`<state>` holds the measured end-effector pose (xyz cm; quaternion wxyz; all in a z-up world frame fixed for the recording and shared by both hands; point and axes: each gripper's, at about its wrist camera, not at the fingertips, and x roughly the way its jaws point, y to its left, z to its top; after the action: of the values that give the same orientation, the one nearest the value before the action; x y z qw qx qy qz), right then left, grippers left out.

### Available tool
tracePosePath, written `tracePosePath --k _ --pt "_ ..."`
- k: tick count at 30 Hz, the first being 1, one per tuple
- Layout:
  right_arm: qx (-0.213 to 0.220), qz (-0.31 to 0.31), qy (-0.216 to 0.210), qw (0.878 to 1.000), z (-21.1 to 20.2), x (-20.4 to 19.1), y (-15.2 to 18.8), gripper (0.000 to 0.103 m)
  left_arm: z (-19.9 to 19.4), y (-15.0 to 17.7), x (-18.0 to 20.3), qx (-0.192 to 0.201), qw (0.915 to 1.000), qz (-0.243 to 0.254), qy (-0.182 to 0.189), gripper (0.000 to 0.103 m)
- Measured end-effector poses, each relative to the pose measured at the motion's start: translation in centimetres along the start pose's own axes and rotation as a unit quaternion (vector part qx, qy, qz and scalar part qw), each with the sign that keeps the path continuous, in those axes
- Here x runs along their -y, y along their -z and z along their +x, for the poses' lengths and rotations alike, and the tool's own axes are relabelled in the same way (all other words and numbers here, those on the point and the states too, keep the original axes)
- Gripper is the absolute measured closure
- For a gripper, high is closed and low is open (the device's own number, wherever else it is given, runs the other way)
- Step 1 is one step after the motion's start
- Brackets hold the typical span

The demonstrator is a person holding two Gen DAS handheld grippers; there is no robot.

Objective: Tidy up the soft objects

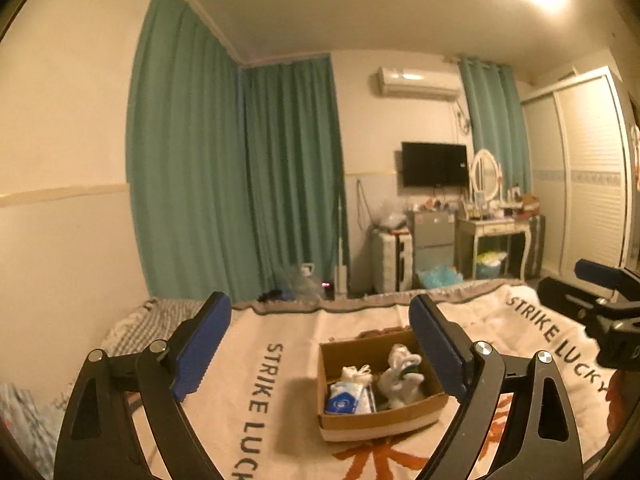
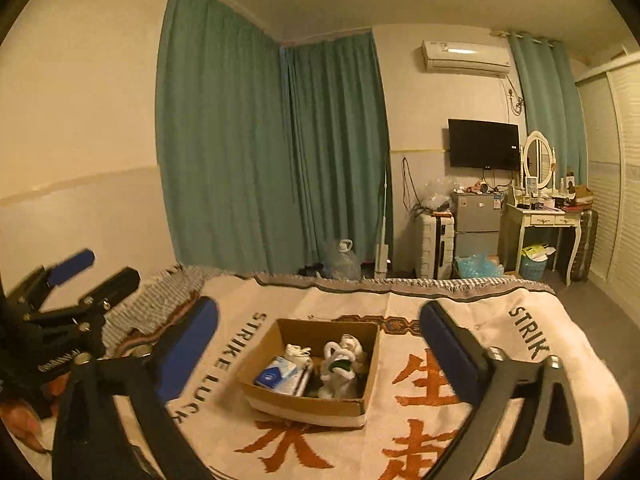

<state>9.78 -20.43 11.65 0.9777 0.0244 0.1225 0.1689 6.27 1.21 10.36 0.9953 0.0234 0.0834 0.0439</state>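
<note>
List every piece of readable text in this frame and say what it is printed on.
"STRIKE LUCKY": blanket, right side, running down.
"STRIKE LUC", cut off by the frame edge: same blanket, left of the cardboard box.
"生": large orange character on the blanket, right wrist view; the other orange characters are cut off.
Blue-and-white packet in the box: print too small to read.
Left gripper body lettering: blurred, unreadable.

Open blanket (image 2: 460, 320) all round the box (image 2: 304, 404).
Box top uncovered; pouch (image 2: 280, 374) and plush (image 2: 342, 362) fill its floor. Both grippers held wide, above, clear.
</note>
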Motion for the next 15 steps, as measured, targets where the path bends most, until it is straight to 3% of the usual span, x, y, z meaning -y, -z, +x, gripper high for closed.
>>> tracePosePath --k 7,15 --pt "0.003 0.006 0.007 1.000 -1.4 0.2 3.6 0.000 -0.4 3.4 0.9 -0.013 0.9998 0.010 0.013 0.011" --pt "-0.040 0.024 0.021 0.999 1.4 2.3 9.2 0.000 1.4 7.8 2.1 -0.075 0.9968 0.013 0.026 0.011"
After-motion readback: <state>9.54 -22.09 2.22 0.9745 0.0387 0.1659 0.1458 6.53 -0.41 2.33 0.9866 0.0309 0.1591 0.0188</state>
